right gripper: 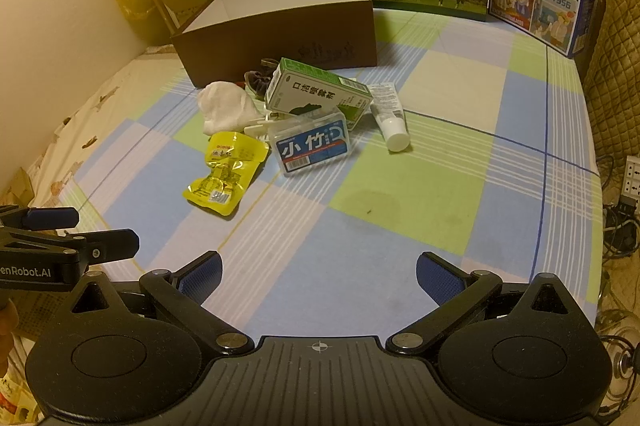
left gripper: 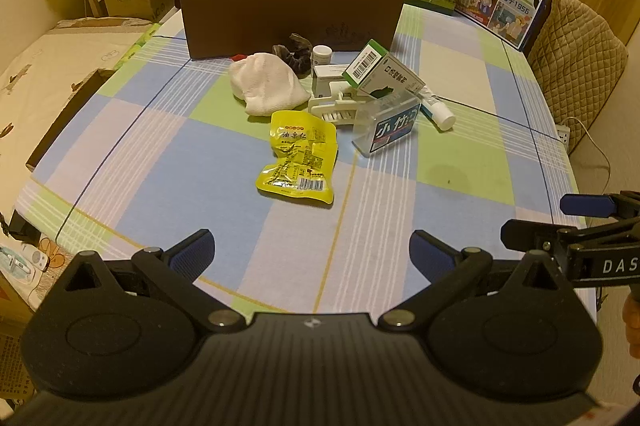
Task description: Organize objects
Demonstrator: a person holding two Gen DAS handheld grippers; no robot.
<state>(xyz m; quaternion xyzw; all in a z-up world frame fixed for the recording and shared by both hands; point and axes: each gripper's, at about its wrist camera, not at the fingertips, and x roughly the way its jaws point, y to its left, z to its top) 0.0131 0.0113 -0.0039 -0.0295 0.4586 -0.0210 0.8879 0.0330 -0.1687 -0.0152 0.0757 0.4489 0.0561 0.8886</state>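
I am holding my left gripper (left gripper: 312, 254) over the near edge of the checked tablecloth (left gripper: 400, 193), fingers spread wide with nothing between them. My right gripper (right gripper: 319, 276) is hovering beside it the same way, fingers wide apart and empty. The brown box (left gripper: 288, 21) is sitting open at the far side. Everything to sort is lying in a heap just in front of that box: a white cloth (left gripper: 266, 87), a dark scrunchie (left gripper: 294, 53), a small white jar (left gripper: 322, 55), a green-and-white carton (right gripper: 316, 93) leaning on a clear plastic case (right gripper: 314, 143), and a white tube (right gripper: 390, 117). The yellow snack packet (left gripper: 298, 155) is lying nearest me, just clear of the heap.
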